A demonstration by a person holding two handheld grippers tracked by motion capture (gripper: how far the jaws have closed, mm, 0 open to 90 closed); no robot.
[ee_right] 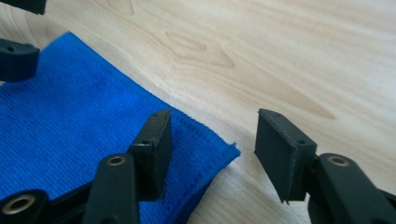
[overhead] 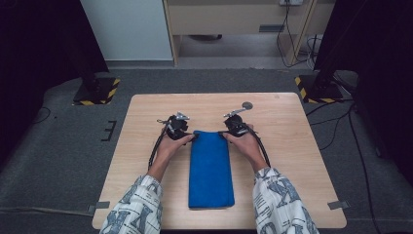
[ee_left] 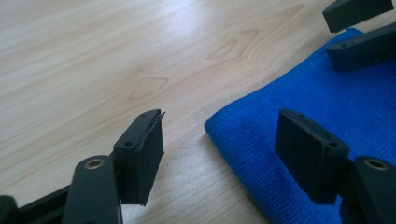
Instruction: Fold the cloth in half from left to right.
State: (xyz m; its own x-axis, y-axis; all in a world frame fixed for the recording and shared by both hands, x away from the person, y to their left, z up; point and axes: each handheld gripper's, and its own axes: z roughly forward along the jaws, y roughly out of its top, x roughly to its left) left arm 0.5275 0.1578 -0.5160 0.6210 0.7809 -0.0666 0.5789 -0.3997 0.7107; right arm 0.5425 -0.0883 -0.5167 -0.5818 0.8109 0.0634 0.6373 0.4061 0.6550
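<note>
A blue cloth [overhead: 210,170], folded into a long strip, lies on the wooden table [overhead: 292,146] and runs from the middle toward the near edge. My left gripper [overhead: 189,135] is at its far left corner, my right gripper [overhead: 226,132] at its far right corner. In the left gripper view the left gripper [ee_left: 222,123] stands open, one jaw over bare wood and one over the cloth [ee_left: 327,102], whose corner lies between them. In the right gripper view the right gripper [ee_right: 215,121] is open the same way astride the cloth [ee_right: 70,116] corner. No pad presses the fabric.
A small grey round disc [overhead: 247,105] lies on the table beyond the right gripper. Black stands with yellow-striped bases [overhead: 96,91] [overhead: 319,90] flank the table's far corners on the grey floor, with cables trailing at the right.
</note>
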